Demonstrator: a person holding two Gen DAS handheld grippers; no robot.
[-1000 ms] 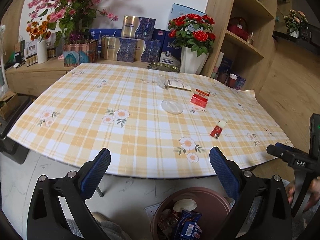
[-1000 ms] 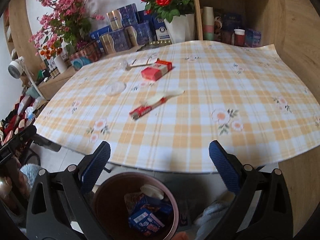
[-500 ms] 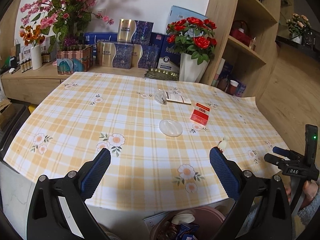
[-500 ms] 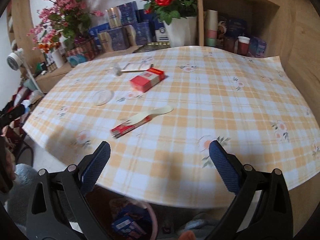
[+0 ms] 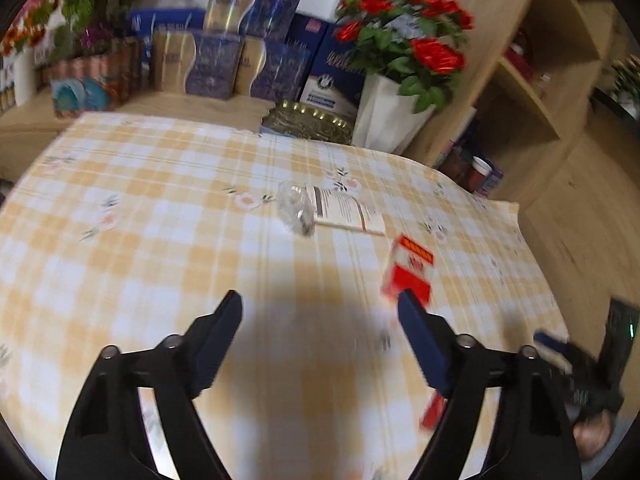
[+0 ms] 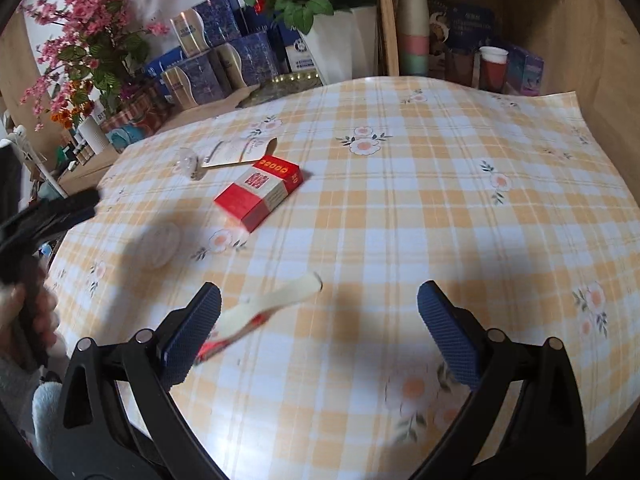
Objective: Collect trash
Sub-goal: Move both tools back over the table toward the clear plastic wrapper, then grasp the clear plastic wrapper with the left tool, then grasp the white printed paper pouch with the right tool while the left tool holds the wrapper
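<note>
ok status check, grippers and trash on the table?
Left gripper empty, jaws closing over the tablecloth. Right gripper open, empty, wrapper just ahead. Red box, clear lid, card not yet collected. Nothing in the way.

light: bright, soft | shadows: dark under fingers [image 5: 224, 328] | blur: motion | edges: fisheye-bent

Both grippers angle downward. The left gripper [image 5: 320, 312] is closing with nothing between its jaws; the right gripper [image 6: 320, 304] stands wide apart, empty.

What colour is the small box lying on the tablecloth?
The small box is red with a white band and gold lettering, clearest in the right wrist view.
</note>
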